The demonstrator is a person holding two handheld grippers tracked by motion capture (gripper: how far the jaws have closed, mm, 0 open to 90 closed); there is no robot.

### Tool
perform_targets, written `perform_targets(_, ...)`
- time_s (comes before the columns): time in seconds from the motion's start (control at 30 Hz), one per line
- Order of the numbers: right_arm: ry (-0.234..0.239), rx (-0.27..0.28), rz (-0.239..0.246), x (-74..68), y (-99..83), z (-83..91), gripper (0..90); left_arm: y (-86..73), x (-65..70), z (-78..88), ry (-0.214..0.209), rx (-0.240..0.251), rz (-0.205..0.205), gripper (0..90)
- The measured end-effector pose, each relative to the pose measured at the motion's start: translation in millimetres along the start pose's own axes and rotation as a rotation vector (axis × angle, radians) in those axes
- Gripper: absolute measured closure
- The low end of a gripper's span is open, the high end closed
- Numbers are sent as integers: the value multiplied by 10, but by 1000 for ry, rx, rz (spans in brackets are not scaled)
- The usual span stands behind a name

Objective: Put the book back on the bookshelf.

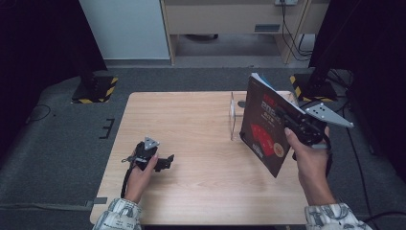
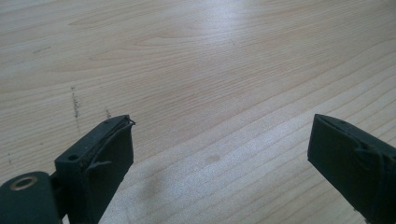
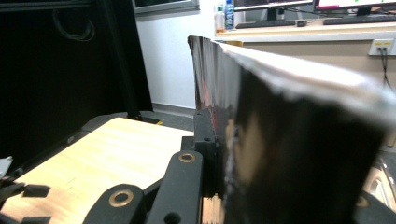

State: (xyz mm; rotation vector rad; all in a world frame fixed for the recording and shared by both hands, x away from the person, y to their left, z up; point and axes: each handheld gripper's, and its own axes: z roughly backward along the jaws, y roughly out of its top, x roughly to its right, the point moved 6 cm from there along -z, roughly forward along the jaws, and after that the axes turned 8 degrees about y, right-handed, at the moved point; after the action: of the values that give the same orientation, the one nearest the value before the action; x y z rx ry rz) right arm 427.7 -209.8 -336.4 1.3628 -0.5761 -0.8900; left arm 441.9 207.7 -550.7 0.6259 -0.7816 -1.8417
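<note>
My left gripper [image 1: 165, 160] rests low near the table's [image 1: 191, 124] front-left corner, jaws wide, nothing between them. A clear acrylic stand [image 1: 233, 115] sits near the back-right edge. My right gripper [image 1: 287, 120] clamps the dark book [image 1: 263, 127] upright, lifted just beside the stand, over the right edge.
</note>
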Motion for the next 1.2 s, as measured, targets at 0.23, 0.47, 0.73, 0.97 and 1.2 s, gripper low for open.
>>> perform_targets(0.23,-27,-7,6,28,38,-159,868,-6,10,-3,-4,-5,-3,65)
perform_targets(0.47,-48,-5,-10,82,-18,-361,868,-10,22,-7,-8,-6,-4,65)
perform_targets(0.73,-73,6,-14,47,-80,-563,868,-18,42,-7,-12,-10,-14,64)
perform_targets(0.97,-120,16,-27,41,-121,-739,867,-19,45,-11,-16,-10,-11,65)
perform_targets(1.2,-162,21,-9,41,-156,-900,867,-18,64,-12,-21,-10,-10,64)
